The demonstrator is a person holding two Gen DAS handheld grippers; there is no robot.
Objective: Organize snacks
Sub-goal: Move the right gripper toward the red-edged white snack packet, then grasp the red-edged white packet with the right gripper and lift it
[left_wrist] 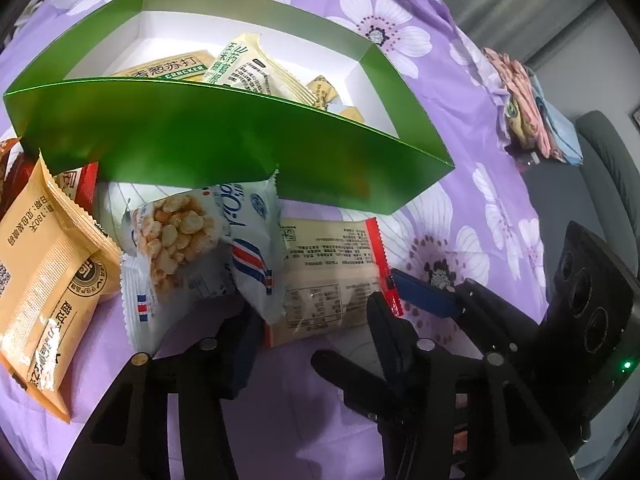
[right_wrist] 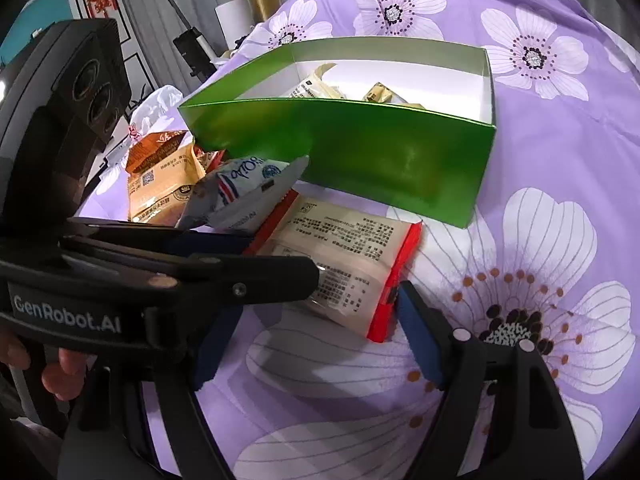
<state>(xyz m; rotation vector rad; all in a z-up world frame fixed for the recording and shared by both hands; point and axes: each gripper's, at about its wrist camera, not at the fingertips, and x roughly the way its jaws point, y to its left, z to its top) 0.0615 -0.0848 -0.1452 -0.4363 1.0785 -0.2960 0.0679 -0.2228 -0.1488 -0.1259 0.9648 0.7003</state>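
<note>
The left tool [right_wrist: 276,280] carries "GenRobot.AI" in white on its black body. In the green box [left_wrist: 240,136], a cracker packet [left_wrist: 168,68] reads "香葱苏打" above "CRACKER". At the bed's left edge, the tan packet [left_wrist: 44,280] shows "180天". The white-and-blue packet [left_wrist: 192,248] has a script logo, not legible. Fine print on the red-edged packet [right_wrist: 340,264] is too small to read.
</note>
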